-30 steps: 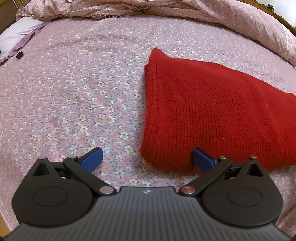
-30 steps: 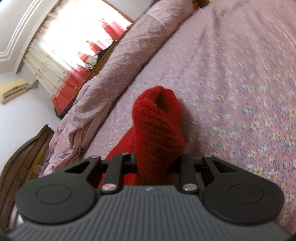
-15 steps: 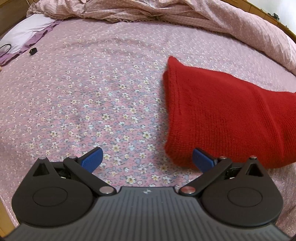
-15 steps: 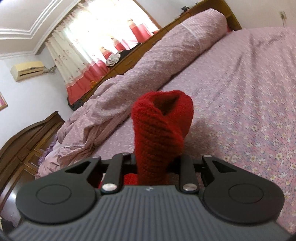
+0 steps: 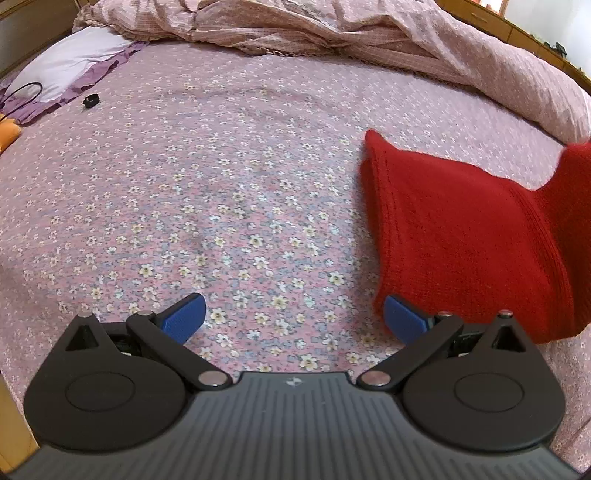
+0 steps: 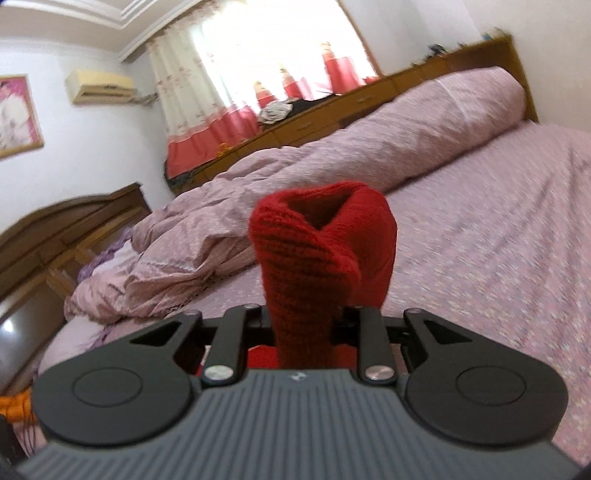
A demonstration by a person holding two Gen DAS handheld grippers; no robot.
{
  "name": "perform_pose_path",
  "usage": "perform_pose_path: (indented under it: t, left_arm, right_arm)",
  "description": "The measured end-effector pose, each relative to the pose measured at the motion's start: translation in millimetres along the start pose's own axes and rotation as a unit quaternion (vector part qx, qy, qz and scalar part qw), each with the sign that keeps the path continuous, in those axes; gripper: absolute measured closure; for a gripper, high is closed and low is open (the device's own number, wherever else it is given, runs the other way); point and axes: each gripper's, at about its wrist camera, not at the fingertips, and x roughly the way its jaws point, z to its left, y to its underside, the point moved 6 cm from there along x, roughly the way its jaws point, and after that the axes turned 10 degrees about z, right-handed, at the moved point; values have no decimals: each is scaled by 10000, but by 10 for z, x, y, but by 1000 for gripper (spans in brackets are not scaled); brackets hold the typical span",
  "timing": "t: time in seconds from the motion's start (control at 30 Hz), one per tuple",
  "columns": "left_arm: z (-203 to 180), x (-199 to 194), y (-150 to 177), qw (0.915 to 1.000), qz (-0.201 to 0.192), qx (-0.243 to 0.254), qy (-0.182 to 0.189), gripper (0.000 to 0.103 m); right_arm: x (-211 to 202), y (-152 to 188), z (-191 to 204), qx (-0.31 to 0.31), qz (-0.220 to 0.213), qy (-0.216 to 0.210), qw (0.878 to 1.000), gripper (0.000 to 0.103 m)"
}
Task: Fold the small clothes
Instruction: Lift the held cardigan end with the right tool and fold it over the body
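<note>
My left wrist camera sits low over the floral bedsheet [image 5: 229, 177], looking down across it toward the rumpled duvet [image 5: 332, 33]. My right one tilts up, facing window [image 6: 258, 48] and headboard [image 6: 66, 221]. Both share the red knit [image 5: 461, 236] and duvet.

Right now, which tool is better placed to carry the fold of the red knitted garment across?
Right. The right tool is shut on the red knitted garment, its end lifted. The left tool is open over the floral bedsheet.
</note>
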Motion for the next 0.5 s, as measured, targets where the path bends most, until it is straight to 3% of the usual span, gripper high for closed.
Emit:
perform_pose_path:
  t: [0.17,0.3,0.5]
  left_arm:
    - [114,-8,8,9999,-24,-100,30,0]
    - [200,14,25,9998,-8,-196,36,0]
    - [340,35,60,9994,8,-330,67,0]
  right_arm:
    - [109,60,404,-600,56,-92,9981,78]
    - [321,268,696,-1032,368,-182,9938,78]
    - [642,793,1002,-1971,981,-84,9754,78]
